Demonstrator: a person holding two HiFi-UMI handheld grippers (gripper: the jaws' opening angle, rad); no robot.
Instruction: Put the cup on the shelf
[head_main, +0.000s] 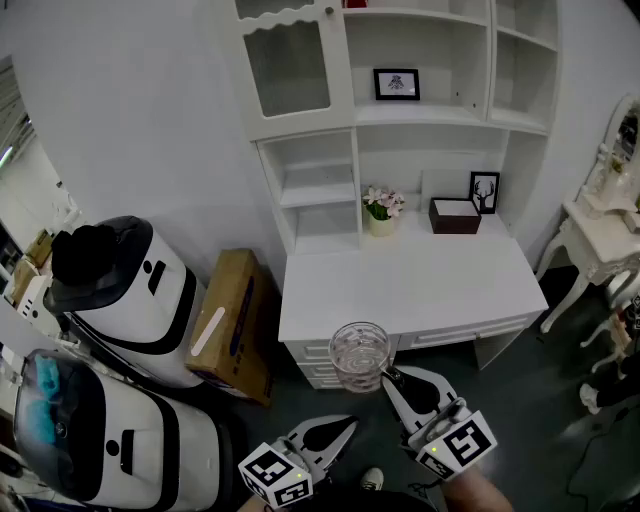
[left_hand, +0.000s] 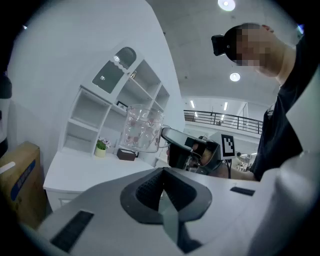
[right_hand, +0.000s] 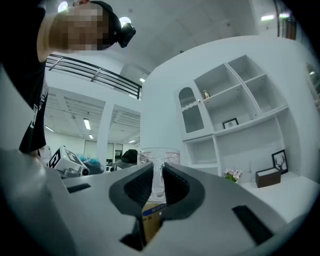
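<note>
A clear glass cup (head_main: 358, 356) with a faint pink pattern hangs in the air just off the front edge of the white desk (head_main: 420, 285). My right gripper (head_main: 393, 378) is shut on the cup's handle (right_hand: 157, 181); the cup's body (right_hand: 159, 156) rises just beyond the jaws. The left gripper (head_main: 345, 425) hovers lower left of the cup, its jaws closed together with nothing between them. From the left gripper view the cup (left_hand: 143, 128) shows against the white shelf unit (left_hand: 107, 117). That shelf unit (head_main: 400, 110) stands on the back of the desk.
On the desk's back stand a small flower pot (head_main: 381, 211), a dark box (head_main: 455, 216) and a framed deer picture (head_main: 484, 192); another frame (head_main: 397, 84) sits on a shelf. A cardboard box (head_main: 236, 322) and two white machines (head_main: 125, 290) stand at the left. A white dressing table (head_main: 600, 235) is right.
</note>
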